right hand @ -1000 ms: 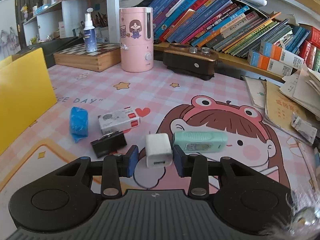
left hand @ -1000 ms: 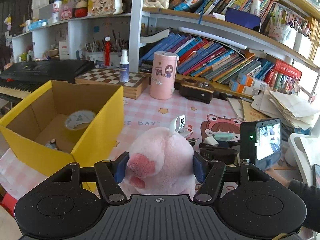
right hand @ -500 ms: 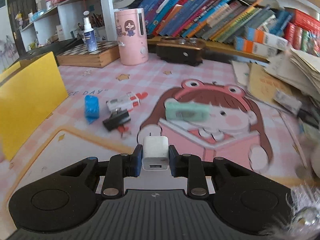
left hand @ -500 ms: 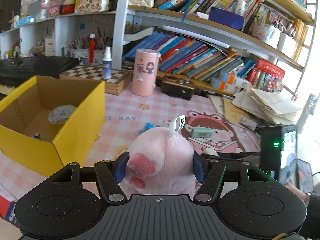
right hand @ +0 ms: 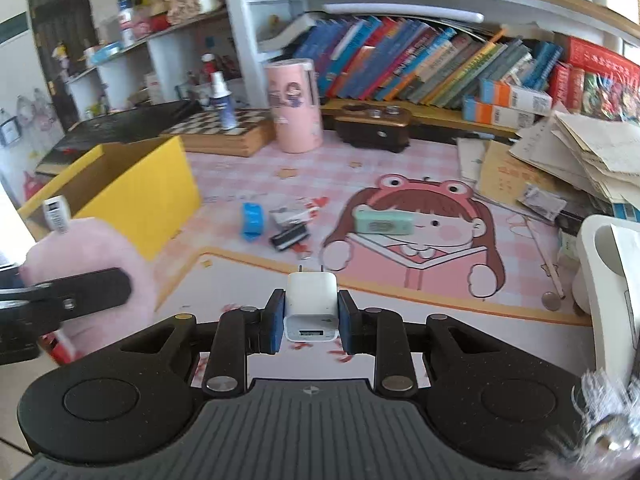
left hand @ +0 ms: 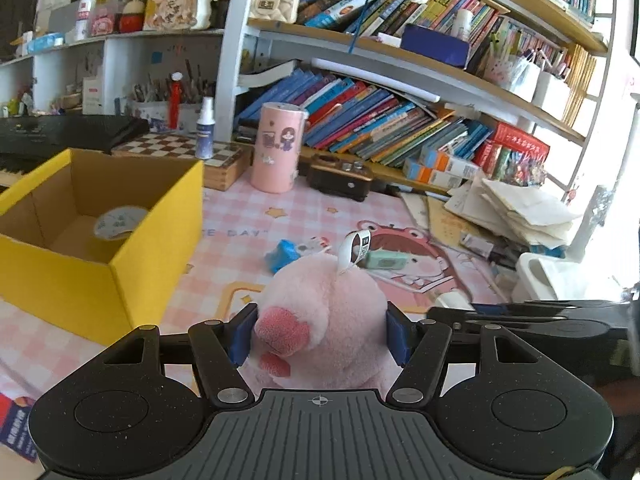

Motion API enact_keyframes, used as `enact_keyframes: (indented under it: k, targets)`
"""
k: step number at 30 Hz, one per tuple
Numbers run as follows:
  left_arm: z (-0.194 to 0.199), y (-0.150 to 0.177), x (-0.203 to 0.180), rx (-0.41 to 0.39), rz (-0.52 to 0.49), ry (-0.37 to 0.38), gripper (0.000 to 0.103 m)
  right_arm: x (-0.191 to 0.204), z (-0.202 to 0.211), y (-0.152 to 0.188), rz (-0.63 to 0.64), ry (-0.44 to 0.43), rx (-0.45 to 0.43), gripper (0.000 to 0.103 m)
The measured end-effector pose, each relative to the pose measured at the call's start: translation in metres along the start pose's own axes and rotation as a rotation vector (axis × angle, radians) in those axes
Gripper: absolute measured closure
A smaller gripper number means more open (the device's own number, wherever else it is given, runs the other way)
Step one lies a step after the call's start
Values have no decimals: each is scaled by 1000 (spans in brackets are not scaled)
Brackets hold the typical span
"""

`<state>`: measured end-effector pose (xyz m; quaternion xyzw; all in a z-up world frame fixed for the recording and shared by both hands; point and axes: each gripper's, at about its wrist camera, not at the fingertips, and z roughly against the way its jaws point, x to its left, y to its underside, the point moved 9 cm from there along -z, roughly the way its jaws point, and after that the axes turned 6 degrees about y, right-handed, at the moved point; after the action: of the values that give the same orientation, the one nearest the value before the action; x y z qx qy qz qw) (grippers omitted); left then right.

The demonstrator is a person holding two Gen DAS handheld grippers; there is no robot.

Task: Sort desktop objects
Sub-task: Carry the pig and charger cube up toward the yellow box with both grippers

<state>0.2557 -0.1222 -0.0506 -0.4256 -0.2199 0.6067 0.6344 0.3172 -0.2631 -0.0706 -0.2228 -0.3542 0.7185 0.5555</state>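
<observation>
Two hand-held grippers are raised above a pink checked worktop, each carrying one item. The left hand-held gripper (left hand: 320, 334) pinches a pink plush toy (left hand: 324, 316) between its blue pads, a white looped tag (left hand: 354, 250) standing up from the top of the toy. The right hand-held gripper (right hand: 311, 320) is clamped on a white charger plug (right hand: 311, 306), prongs pointing away from the camera and its USB port facing it. From the right wrist view the plush toy (right hand: 92, 248) and the left gripper's black arm show at the left edge, blurred.

An open yellow cardboard box (left hand: 156, 240) sits toward the worktop's left edge, a roll of tape (left hand: 118, 222) lying on its floor. Near the middle of the worktop lie a blue packet (right hand: 253, 220), a small white carton (right hand: 290, 214) just beside it, and a black clip (right hand: 289, 237) touching the carton's near side. A mint-green case (right hand: 384, 221) rests apart from them, to the right, on the printed cartoon girl. Along the far edge stand a pink cylindrical container (right hand: 295, 106), a dark brown box (right hand: 372, 128) and a chessboard case (right hand: 224, 130) with a spray bottle (right hand: 221, 100) on top. Loose papers (right hand: 592, 152) are heaped at the right edge, below shelves of leaning books (right hand: 420, 68).
</observation>
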Motion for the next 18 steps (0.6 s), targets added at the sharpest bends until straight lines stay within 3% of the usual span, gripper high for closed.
enact_keyframes:
  k: [6,18]
  targets:
    - [19,11,22,-5,3,-33,39,27,23,12,6,4,9,79]
    - [76,35,75,17,-8,13,39,99,53,45,6,69,30,79]
